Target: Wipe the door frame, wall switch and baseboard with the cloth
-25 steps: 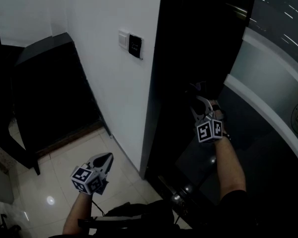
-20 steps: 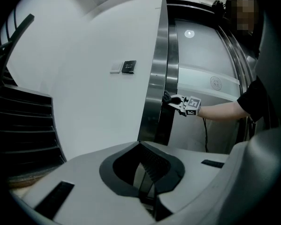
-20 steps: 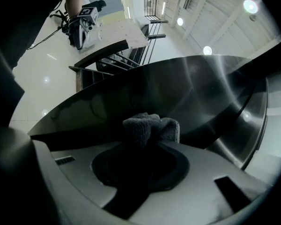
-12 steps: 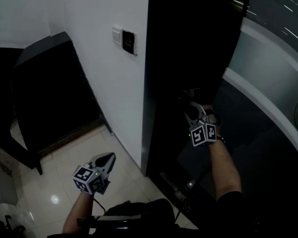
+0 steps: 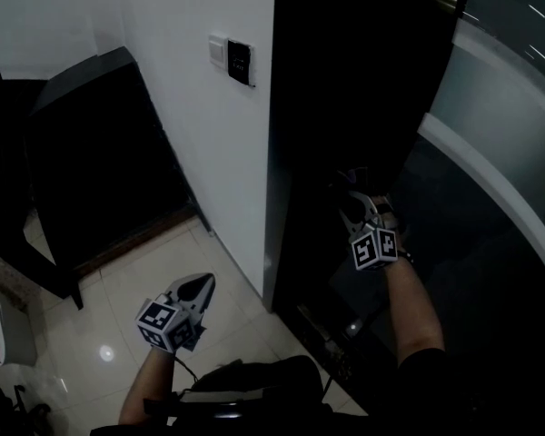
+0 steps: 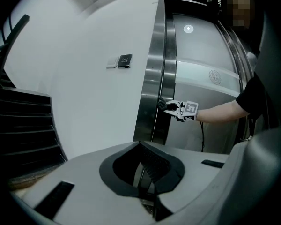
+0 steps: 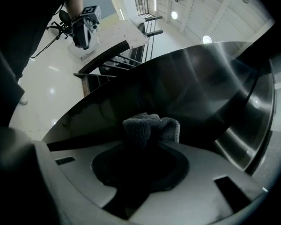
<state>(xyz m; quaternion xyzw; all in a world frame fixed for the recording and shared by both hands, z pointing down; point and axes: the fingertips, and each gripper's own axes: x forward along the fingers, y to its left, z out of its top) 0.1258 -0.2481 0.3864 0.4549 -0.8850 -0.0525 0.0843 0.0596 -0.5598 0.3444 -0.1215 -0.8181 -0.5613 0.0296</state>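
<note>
**A:** Where was the cloth (image 7: pixel 150 127) at that moment?

**B:** It was pinched in the right tool (image 5: pixel 352 198), whose jaws were clamped on it. It was pressed against the dark metal door frame (image 5: pixel 286 162) partway up, well below the wall switch (image 5: pixel 240 62).

**A:** And the other hand?

**B:** The left tool (image 5: pixel 198 289) hung low over the tiled floor (image 5: pixel 118 271). Its jaws were drawn together with nothing between them, and it was well apart from the frame.

**A:** What did the cloth look like?

**B:** It was grey with a towelling nap, bunched into a soft wad that stuck out past the jaw tips. A stitched hem showed along its right side. I couldn't tell whether it was damp or dry.

**A:** How would you have done that stroke well?

**B:** I'd have kept the wad square to the metal, so that fabric and not the jaw tips met the brushed steel. I'd have run it along the length of the frame in overlapping passes with even pressure. The wad was small against that broad face, so I judged one pass wouldn't cover it. The grip had to be firm too, since drag on the metal could tug the cloth loose.

**A:** And the rest of the task?

**B:** The switch would want a lighter touch. I couldn't make out the baseboard clearly in any view.
</note>
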